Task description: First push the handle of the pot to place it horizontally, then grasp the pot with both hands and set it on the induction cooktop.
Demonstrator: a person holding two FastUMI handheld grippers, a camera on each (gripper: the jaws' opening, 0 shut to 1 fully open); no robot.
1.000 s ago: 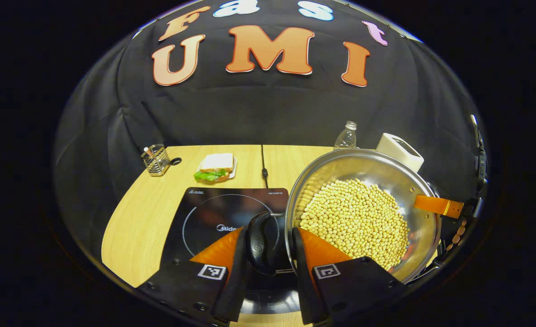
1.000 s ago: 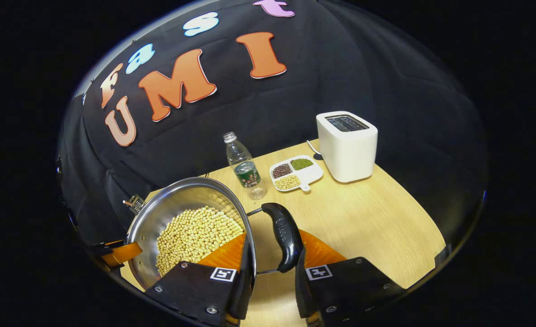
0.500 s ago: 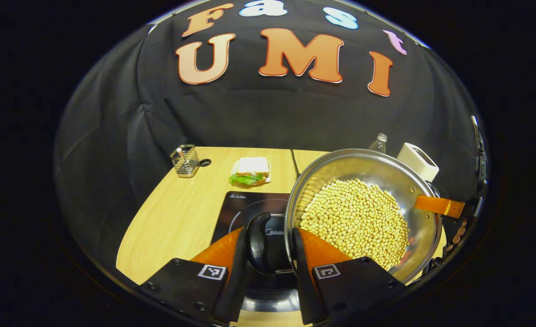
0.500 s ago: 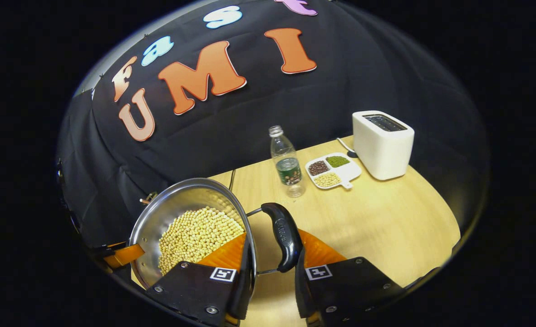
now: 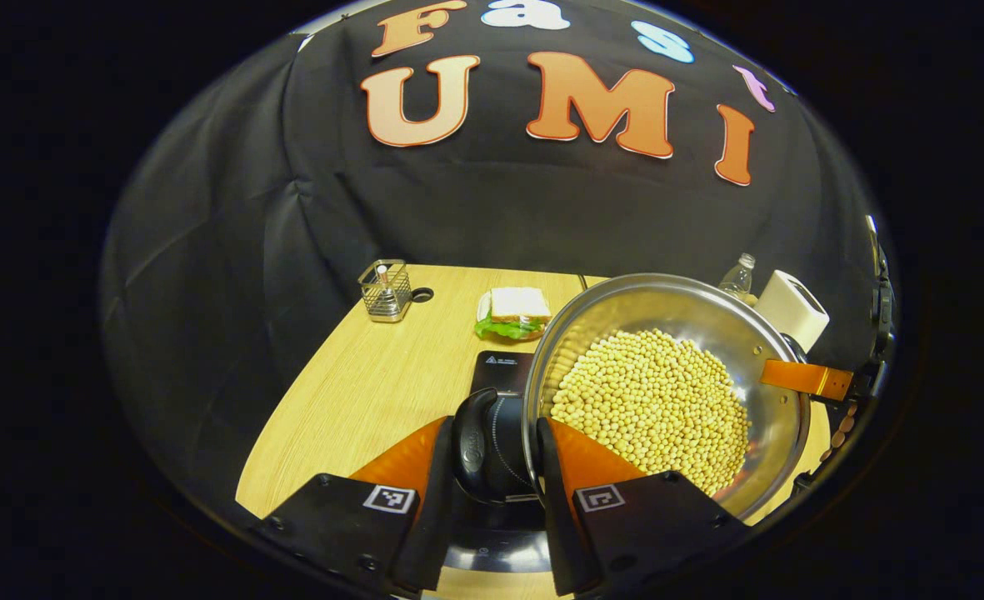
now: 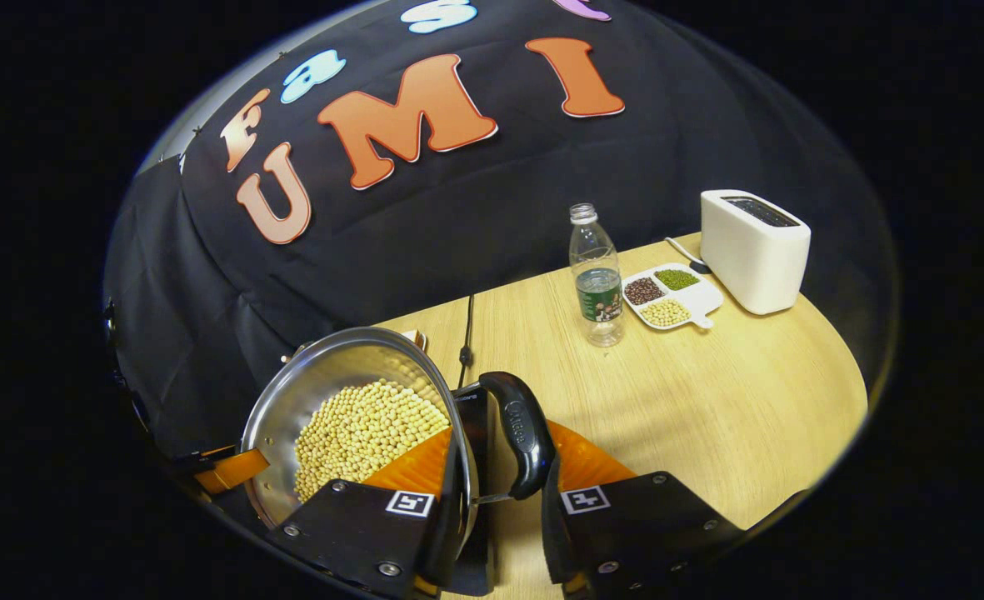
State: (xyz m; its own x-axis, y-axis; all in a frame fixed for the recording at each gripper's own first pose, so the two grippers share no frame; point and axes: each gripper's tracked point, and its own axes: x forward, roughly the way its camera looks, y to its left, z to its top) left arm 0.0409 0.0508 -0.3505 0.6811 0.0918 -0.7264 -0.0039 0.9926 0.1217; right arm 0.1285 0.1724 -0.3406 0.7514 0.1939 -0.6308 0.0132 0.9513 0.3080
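- My left tool (image 5: 492, 467) is clamped narrow on the pot's left black handle (image 5: 477, 450); both fingers press the handle, one on each side.
- My right tool (image 6: 504, 492) grips the pot's other black handle (image 6: 523, 433) the same way — fingers closed in on it from either side.
- The steel pot (image 5: 666, 308) hangs between the two tools, held off the desk (image 5: 358, 392). It carries a heap of pale yellow beans (image 5: 650, 400); in the right gripper view the beans (image 6: 358, 433) lie toward my side of the pot (image 6: 333, 358).
- In the left gripper view, the black induction cooktop (image 5: 500, 371) lies under and behind the pot's left edge, only a corner of it showing past the rim. In the right gripper view a dark strip of the cooktop (image 6: 477, 417) shows just below the handle.
- Across the pot I see the other tool's finger (image 5: 804, 379) at the far rim; likewise a finger (image 6: 225, 471) at the far rim in the right gripper view.
- Farther back on the desk: a wire basket (image 5: 385, 292) and a sandwich on a plate (image 5: 515, 310).
- In the right gripper view — a clear bottle (image 6: 596, 275), a divided dish of beans (image 6: 666, 298) just beside it, and a white toaster (image 6: 754, 250) behind that dish.
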